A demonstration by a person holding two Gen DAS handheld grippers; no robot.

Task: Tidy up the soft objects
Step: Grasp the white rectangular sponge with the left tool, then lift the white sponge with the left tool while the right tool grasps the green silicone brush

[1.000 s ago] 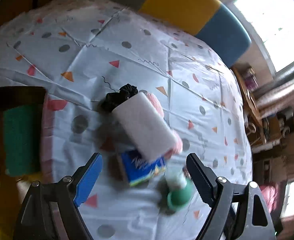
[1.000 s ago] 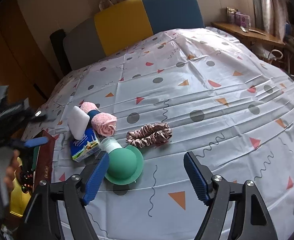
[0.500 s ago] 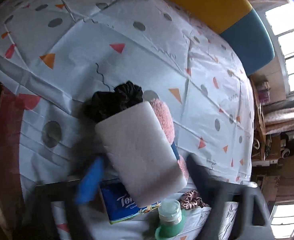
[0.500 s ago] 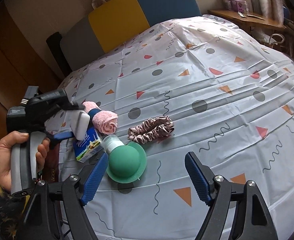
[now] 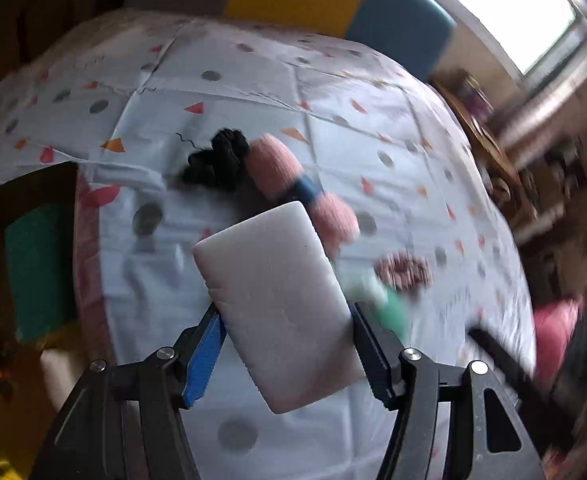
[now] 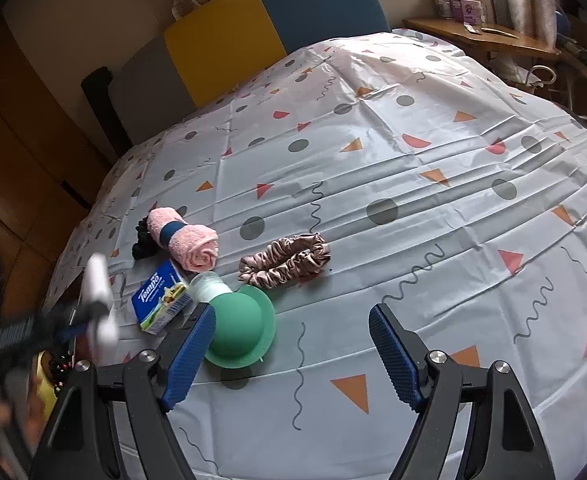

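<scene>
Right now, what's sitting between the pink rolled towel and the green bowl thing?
In the right wrist view, a clear lidded jar lies between the pink rolled towel and the green bowl, beside the blue tissue pack.

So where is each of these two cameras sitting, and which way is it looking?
Left wrist: rides the left gripper, looking steeply down its fingers at the white sponge clamped between them, the patterned sheet beyond.
Right wrist: rides the right gripper, looking down across the sheet at the green cup and tissue pack; its own open fingers show, with the blurred left gripper at the left edge.
Shared: sponge, pink towel roll, black scrunchie, pink scrunchie.
</scene>
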